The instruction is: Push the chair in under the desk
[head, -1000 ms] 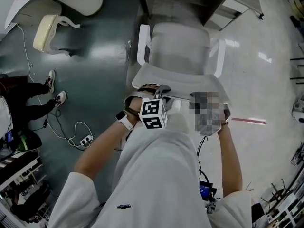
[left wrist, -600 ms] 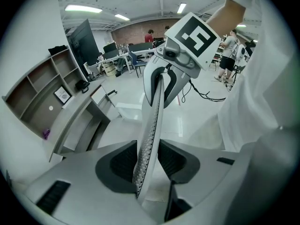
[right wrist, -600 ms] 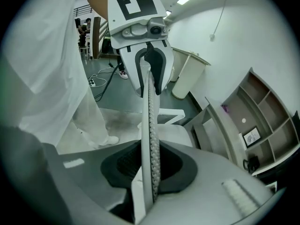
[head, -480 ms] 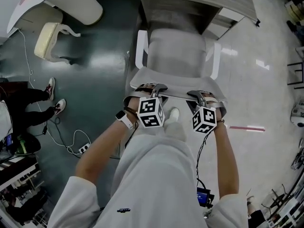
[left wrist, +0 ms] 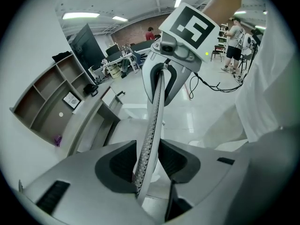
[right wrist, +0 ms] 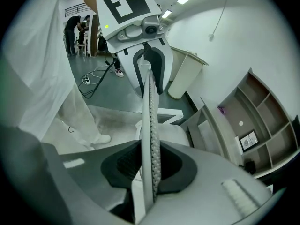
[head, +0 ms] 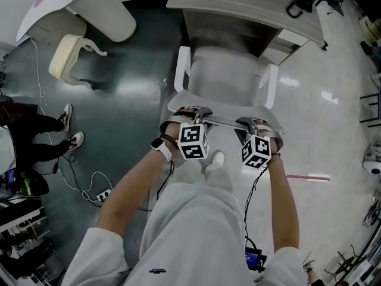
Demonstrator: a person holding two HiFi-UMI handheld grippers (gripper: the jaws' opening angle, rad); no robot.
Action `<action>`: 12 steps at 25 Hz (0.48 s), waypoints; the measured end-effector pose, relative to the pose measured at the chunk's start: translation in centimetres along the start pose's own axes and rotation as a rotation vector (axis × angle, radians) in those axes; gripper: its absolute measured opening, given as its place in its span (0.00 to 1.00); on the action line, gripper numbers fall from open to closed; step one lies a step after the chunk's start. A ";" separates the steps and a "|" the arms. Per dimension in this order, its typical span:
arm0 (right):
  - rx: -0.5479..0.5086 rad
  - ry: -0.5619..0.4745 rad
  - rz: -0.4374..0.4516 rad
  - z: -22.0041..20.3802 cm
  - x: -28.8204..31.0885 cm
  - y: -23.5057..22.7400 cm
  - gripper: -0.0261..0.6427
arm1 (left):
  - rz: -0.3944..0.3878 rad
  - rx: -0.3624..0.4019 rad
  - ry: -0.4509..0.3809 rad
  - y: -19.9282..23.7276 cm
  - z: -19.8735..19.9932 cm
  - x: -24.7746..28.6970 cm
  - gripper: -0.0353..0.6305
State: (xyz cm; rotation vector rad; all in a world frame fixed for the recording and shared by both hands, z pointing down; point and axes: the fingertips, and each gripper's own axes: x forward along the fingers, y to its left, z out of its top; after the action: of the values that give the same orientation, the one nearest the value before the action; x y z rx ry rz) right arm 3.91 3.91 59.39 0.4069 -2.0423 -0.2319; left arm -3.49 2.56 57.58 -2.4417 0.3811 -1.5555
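Jaws of left gripper are opening around chair backrest; right gripper clamps it. Straight ahead of both (equally near) lies desk.

The left forearm and right forearm reach forward and down, side by side; the left gripper straddles the chair back, jaws opening off it; the right gripper, level alongside, clamps the same edge.
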 end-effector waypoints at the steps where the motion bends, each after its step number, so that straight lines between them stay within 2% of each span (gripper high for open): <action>1: -0.001 0.001 -0.006 -0.1 0.1 -0.4 0.16 | 0.002 0.005 -0.002 0.4 0.0 0.1 0.27; 12: -0.012 0.032 -0.030 -1.3 1.9 -5.4 0.15 | 0.000 0.009 0.004 5.1 0.8 2.5 0.27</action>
State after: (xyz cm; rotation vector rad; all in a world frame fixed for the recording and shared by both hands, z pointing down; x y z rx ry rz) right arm 5.27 -1.76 59.77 0.4314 -2.0034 -0.2541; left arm -2.23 -3.09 57.73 -2.4328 0.3743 -1.5585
